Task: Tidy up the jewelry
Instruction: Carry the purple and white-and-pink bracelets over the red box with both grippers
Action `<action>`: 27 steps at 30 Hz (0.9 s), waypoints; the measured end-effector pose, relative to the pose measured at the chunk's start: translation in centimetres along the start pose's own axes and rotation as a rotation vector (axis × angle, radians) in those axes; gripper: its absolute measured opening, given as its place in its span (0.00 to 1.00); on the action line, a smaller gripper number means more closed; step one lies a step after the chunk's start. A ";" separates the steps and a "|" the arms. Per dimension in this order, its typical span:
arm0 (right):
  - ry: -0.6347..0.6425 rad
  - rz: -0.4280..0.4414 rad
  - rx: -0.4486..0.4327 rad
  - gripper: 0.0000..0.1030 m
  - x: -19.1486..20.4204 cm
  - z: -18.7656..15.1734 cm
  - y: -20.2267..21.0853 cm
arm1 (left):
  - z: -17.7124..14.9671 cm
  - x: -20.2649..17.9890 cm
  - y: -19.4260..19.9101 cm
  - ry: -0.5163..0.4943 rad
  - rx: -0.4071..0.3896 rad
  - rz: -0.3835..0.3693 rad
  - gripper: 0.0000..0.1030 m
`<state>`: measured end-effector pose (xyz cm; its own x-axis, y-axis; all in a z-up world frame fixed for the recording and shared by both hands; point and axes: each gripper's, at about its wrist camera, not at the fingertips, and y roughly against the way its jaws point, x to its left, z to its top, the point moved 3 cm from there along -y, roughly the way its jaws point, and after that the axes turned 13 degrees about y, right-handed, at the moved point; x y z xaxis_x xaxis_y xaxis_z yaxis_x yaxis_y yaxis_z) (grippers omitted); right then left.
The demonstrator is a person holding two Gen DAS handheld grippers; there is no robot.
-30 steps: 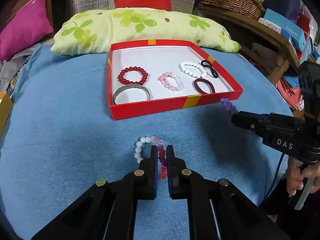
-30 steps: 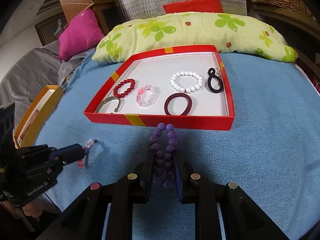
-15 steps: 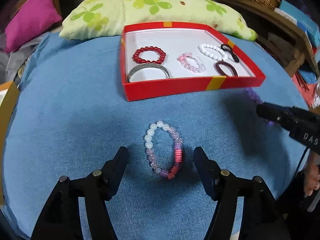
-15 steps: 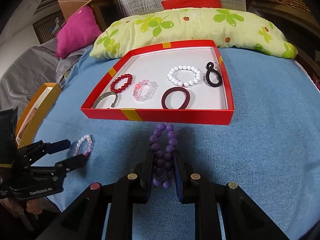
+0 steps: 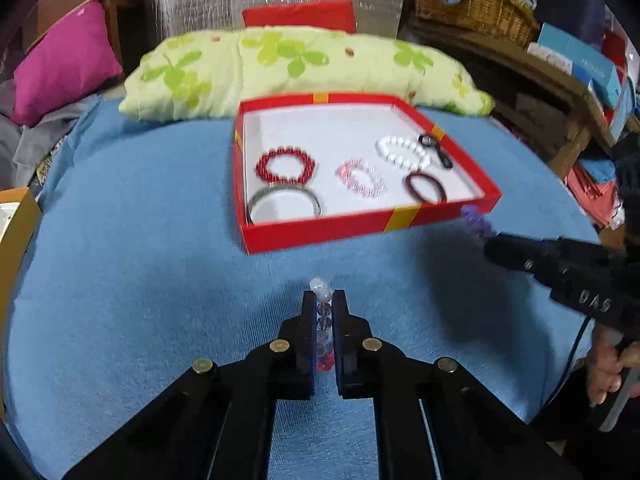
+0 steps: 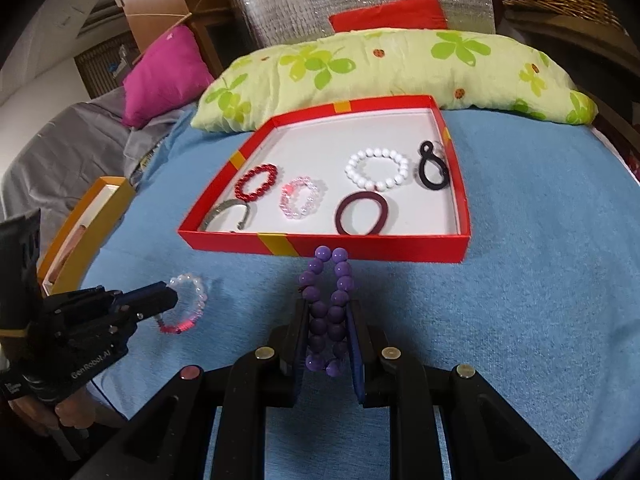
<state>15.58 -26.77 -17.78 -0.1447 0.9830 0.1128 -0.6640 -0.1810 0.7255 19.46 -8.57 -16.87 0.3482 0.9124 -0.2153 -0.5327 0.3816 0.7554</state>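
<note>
A red box [image 5: 320,232] [image 6: 400,247] sits on the blue cloth and holds a red bead bracelet [image 5: 285,166], a silver bangle [image 5: 284,202], a pink bracelet [image 5: 363,178], a white bead bracelet [image 5: 402,153], a maroon hair tie [image 5: 426,187] and a black loop [image 5: 435,149]. My left gripper [image 5: 324,303] is shut on a white-pink-red bead bracelet [image 5: 324,320], also seen in the right wrist view [image 6: 188,304]. My right gripper [image 6: 330,312] is shut on a purple bead bracelet [image 6: 328,300] just in front of the box's near wall.
A green-patterned pillow [image 5: 296,68] lies behind the box. A yellow box [image 6: 86,228] stands at the cloth's left edge. A magenta cushion [image 5: 60,60] lies at the far left. A wooden shelf with a wicker basket [image 5: 476,4] stands at the right.
My left gripper opened over the mixed bead bracelet, then shut on it again and lifted it off the cloth. My right gripper keeps its hold on the purple bracelet near the box.
</note>
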 end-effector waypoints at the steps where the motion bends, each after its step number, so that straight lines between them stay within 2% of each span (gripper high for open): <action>1: 0.006 0.005 -0.006 0.19 0.2 0.1 0.1 | 0.2 -0.1 0.3 0.003 -0.009 -0.008 0.07; 12: 0.043 0.043 -0.095 0.19 1.8 1.2 1.4 | 2.2 -0.5 3.5 0.017 -0.127 -0.027 0.07; 22: 0.039 0.040 -0.157 0.19 2.3 2.2 2.2 | 4.0 -0.3 4.6 0.041 -0.207 0.050 0.07; 27: 0.034 0.036 -0.171 0.19 2.3 2.8 2.2 | 4.4 -0.1 4.5 0.041 -0.220 0.082 0.07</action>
<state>15.79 -24.83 -14.03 -0.1929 0.9749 0.1115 -0.7727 -0.2210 0.5950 20.46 -7.60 -10.72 0.2676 0.9452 -0.1870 -0.7149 0.3249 0.6191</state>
